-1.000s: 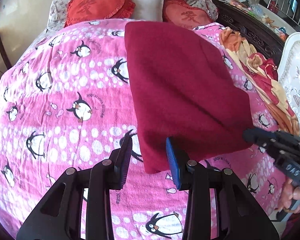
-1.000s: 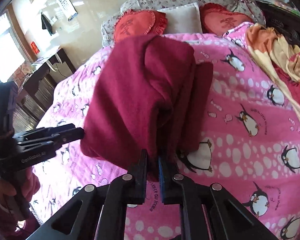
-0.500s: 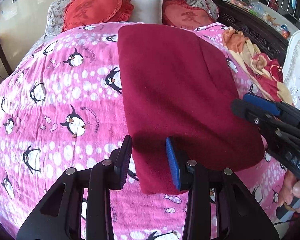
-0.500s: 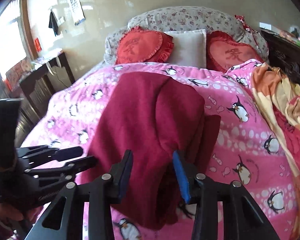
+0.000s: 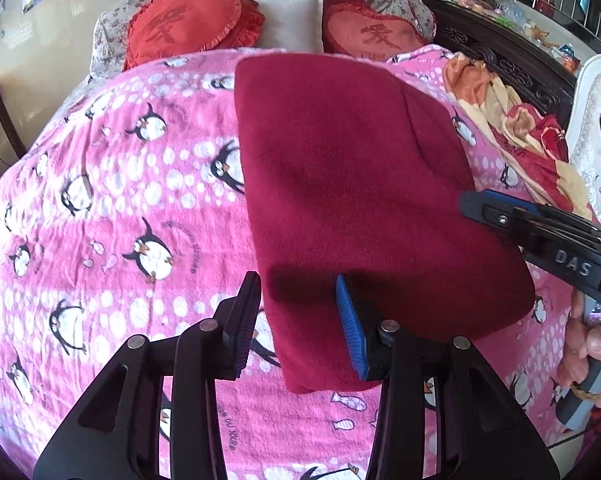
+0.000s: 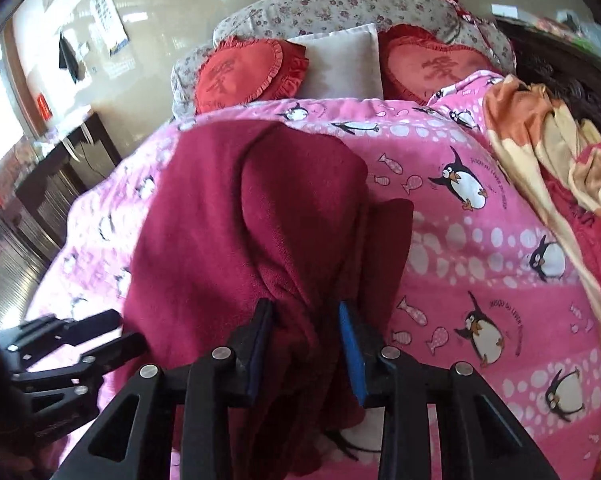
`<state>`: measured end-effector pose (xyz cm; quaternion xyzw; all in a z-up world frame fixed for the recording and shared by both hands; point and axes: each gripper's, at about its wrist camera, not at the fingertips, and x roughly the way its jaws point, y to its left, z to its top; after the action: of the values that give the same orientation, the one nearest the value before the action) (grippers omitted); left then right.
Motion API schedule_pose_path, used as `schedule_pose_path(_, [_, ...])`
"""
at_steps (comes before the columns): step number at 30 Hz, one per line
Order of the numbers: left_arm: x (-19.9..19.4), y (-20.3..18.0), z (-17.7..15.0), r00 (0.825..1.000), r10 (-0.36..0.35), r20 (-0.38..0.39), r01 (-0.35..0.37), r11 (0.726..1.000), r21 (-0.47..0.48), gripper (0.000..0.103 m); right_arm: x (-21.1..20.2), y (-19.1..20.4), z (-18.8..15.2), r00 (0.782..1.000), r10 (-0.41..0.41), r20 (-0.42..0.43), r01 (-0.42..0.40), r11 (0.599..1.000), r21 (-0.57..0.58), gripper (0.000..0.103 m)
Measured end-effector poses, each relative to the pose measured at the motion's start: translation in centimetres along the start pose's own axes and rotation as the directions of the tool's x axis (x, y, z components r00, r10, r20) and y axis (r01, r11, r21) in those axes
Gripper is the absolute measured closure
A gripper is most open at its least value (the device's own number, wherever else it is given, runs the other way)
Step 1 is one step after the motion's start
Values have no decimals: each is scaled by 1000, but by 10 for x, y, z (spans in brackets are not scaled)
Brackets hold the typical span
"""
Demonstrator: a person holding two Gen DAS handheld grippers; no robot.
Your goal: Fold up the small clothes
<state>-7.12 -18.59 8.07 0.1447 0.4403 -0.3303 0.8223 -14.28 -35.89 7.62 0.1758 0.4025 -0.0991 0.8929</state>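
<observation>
A dark red fleece cloth (image 5: 360, 200) lies folded on the pink penguin blanket (image 5: 120, 200) of a bed. My left gripper (image 5: 298, 320) hovers over the cloth's near left corner. Its jaws are opening, the corner shows between them, and the pads do not press it. My right gripper (image 6: 306, 340) is at the cloth's right edge, where a bunched fold (image 6: 300, 280) stands between its jaws. These jaws are closing and I see no firm pinch. Each gripper appears in the other's view: the right gripper (image 5: 472, 208) and the left gripper (image 6: 80, 340).
Two red heart cushions (image 5: 192, 24) and a white pillow (image 5: 288, 16) line the bed's head. A crumpled orange and red quilt (image 5: 520, 132) lies along the right side by a dark carved bed frame (image 5: 512, 68). A hand (image 5: 596, 344) holds the right gripper's handle.
My right gripper was shut on the cloth's edge a second ago. It has let go, spread its jaws, and shifted along the right edge. The left gripper has stayed at the near corner.
</observation>
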Motion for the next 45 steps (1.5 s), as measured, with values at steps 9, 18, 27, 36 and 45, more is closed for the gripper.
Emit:
schedule_pose_path(9, [6, -1, 21, 1000, 2, 15, -2, 1000, -3, 65, -17, 21, 31, 997, 1, 76, 4, 998, -63, 72])
schedule_pose_path(18, [25, -9, 22, 1000, 25, 0, -25, 999, 24, 64, 37, 17, 54, 996, -72, 53, 77, 992, -104, 72])
schedule_pose_path(27, [27, -11, 20, 999, 36, 4, -37, 999, 39, 63, 36, 8, 57, 997, -57, 48, 60, 996, -67, 73])
schedule_pose_path(36, [27, -13, 18, 999, 43, 3, -43, 999, 29, 61, 9, 19, 3, 997, -73, -24, 70, 993, -100, 70])
schedule_pose_path(45, [13, 13, 24, 989, -147, -11, 146, 987, -62, 56, -9, -4, 2, 1000, 13, 19, -13, 1000, 22, 48])
